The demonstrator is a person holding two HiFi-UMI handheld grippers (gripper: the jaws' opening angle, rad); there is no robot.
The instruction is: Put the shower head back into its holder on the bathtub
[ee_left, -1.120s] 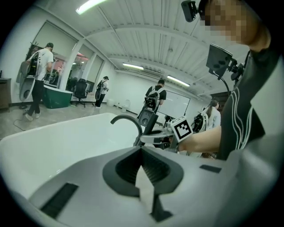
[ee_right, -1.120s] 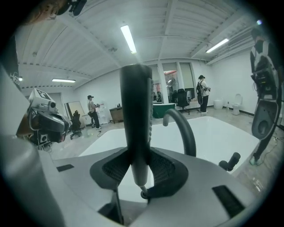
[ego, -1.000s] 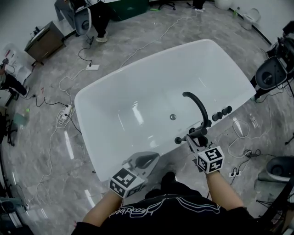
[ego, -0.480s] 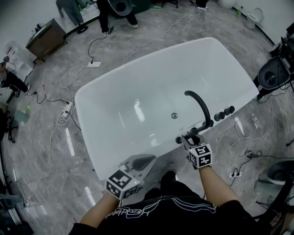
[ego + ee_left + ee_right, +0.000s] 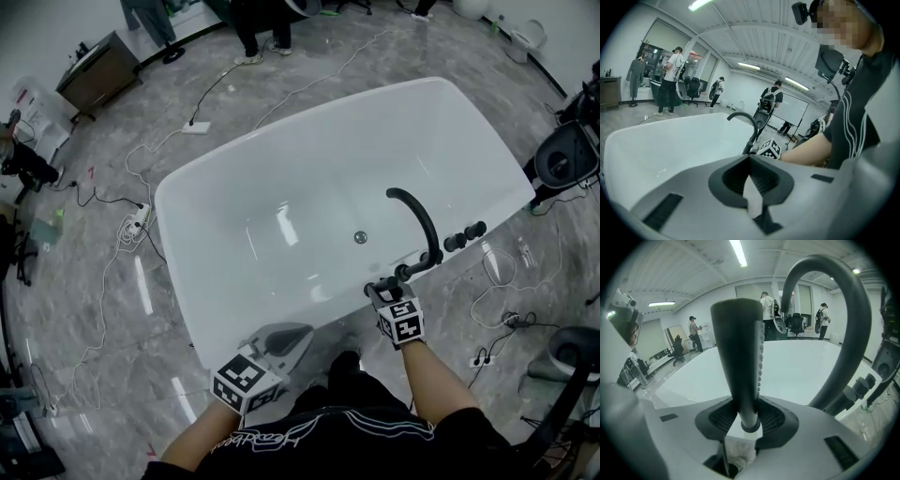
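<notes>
The white bathtub (image 5: pixel 178 202) fills the middle of the head view. A black arched spout (image 5: pixel 417 211) rises from its near right rim. My right gripper (image 5: pixel 384 289) is shut on the dark shower head (image 5: pixel 377 283) just left of the spout's base. In the right gripper view the shower head (image 5: pixel 738 357) stands upright between the pads of the right gripper (image 5: pixel 749 416), with the spout (image 5: pixel 855 324) close on its right. The holder itself is hidden. My left gripper (image 5: pixel 298 333) is shut and empty by the tub's near rim; from the left gripper (image 5: pixel 751 173) I see the spout (image 5: pixel 749 124).
Black knobs (image 5: pixel 464 234) sit on the rim right of the spout. Cables and a power strip (image 5: pixel 136 225) lie on the grey marble floor left of the tub. More cables (image 5: pixel 492 309) lie at the right. People stand at the far end (image 5: pixel 253 28).
My right gripper has sunk with the shower head toward the tub rim beside the spout's base. My left gripper has dropped a little along the near rim, still shut.
</notes>
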